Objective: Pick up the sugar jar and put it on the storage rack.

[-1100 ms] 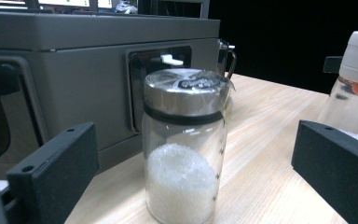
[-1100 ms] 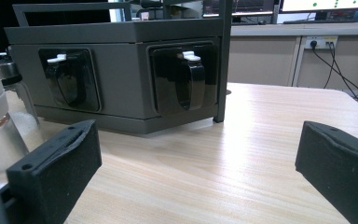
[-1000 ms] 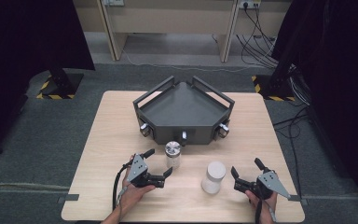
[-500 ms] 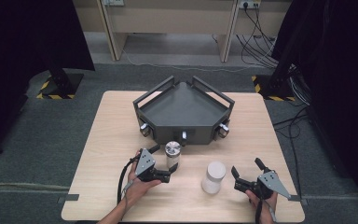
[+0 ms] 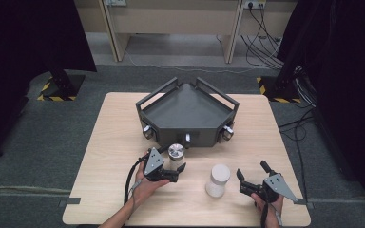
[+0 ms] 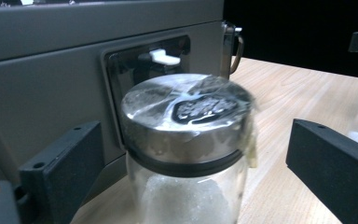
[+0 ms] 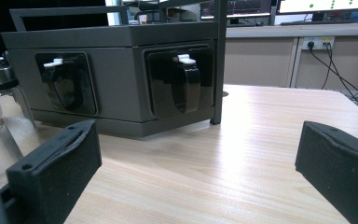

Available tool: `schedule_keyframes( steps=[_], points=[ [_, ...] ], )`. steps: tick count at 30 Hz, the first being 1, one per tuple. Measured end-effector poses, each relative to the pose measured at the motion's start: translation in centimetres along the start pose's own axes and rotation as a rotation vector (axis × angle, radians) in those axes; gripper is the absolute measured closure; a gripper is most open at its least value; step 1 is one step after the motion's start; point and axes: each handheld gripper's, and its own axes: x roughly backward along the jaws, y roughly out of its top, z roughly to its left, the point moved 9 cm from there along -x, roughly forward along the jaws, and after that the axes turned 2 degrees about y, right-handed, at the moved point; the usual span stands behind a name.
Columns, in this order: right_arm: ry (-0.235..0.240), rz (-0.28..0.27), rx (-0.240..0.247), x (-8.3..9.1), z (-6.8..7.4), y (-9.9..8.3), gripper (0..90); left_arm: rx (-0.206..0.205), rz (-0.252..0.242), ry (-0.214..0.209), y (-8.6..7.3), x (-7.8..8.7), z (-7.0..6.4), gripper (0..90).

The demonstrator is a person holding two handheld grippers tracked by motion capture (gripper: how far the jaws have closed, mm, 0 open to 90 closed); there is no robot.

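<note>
Since a second ago the left gripper (image 5: 175, 166) has travelled forward and to the right across the surface (image 5: 109, 142), so that the glass jar (image 5: 175, 156) now stands between its parted jaws, where before it stood well ahead of them; the right gripper (image 5: 252, 176) has hardly shifted. In the left gripper view the glass jar (image 6: 189, 154) is a clear, round-bodied vessel with a shiny, dented metal lid and a dark band beneath it, holding something pale and granular; the black, matte, blocky jaws stand either side of it with a gap on each side, not yet pressing it. The left hand (image 5: 148, 183) reaches in from the bottom edge, its forearm angled up and to the right. The right gripper rests low near the front right of the pale wood-grain surface, jaws spread wide with nothing between them. Just to its left stands a white-capped jar (image 5: 217, 180), apart from both grippers. Behind the glass jar, close to it, sits the dark grey angular tray (image 5: 161, 128), with raised bar handles and recessed black latches on its front faces.
</note>
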Motion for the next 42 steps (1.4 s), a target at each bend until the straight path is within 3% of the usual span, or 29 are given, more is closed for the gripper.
schedule_keyframes(
  steps=[17,25,42],
  points=[
    [0.002,-0.001,0.002,0.0,0.0,0.0,0.6,-0.013,0.006,0.001,-0.6,-1.1,0.3,16.4],
    [0.003,-0.001,0.001,0.0,0.0,0.0,0.7,-0.025,0.012,-0.005,-0.6,-1.4,0.3,30.0],
    [0.003,-0.001,0.001,0.0,0.0,0.0,0.7,-0.006,0.004,0.001,-0.7,-1.3,0.3,31.2]
  ],
)
